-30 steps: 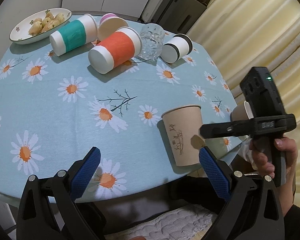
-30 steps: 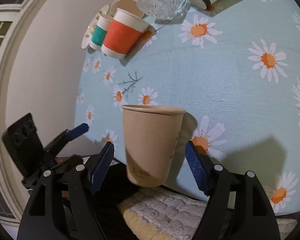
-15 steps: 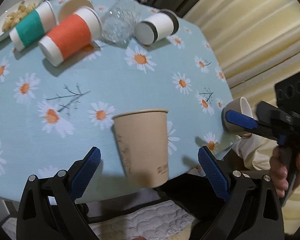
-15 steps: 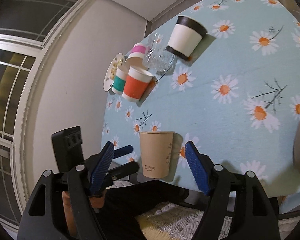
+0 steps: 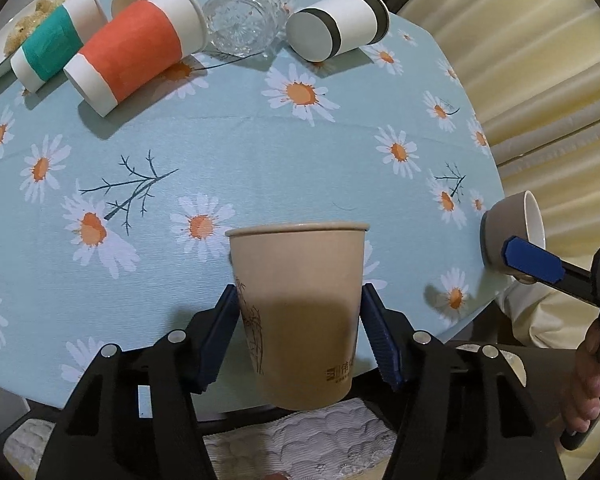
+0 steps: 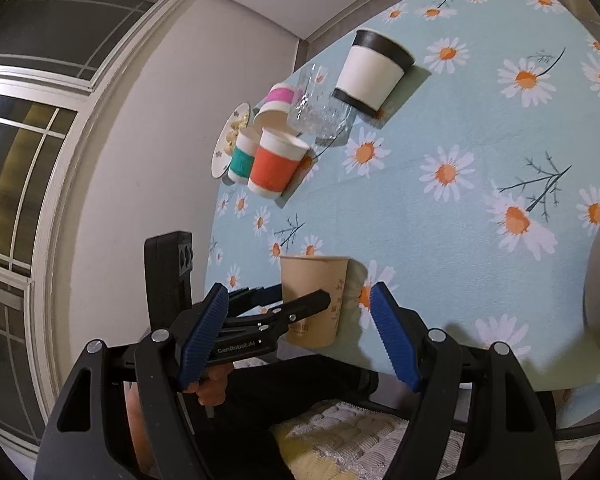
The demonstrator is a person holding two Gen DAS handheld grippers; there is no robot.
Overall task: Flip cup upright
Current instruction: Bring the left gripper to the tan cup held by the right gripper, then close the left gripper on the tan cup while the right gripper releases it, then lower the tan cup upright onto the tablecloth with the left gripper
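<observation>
Left gripper point(image 5: 300, 336) is clamped on the plain tan paper cup point(image 5: 298, 304), blue pads touching both side walls about mid-height; cup is rim-up at the near edge of the table, base seemingly at or just past the table lip, can't tell if it's resting or lifted. Right gripper point(image 6: 300, 336) has its fingers spread wide with nothing between them, well off to the side. For this step: squeeze lightly, since thin paper will likely ovalise, keep the rim level, set the base fully onto the table away from the edge, then open straight outward so the pads don't drag it over. Round table has a light-blue daisy-print cloth point(image 5: 260, 152); it looks soft, so the cup may rock. At the far side, lying on their sides: orange-banded white paper cup point(image 5: 136, 50), teal-banded white paper cup point(image 5: 56, 50), black-banded white paper cup point(image 5: 336, 24), clear cut-glass tumbler point(image 5: 248, 16), plus a pink-banded cup point(image 6: 280, 94) and a floral ceramic snack bowl point(image 6: 230, 140). Small grey ceramic bowl point(image 5: 508, 228) sits at the right edge. Cream curtain point(image 5: 540, 60) on one side, dark window point(image 6: 16, 160) on the other.
</observation>
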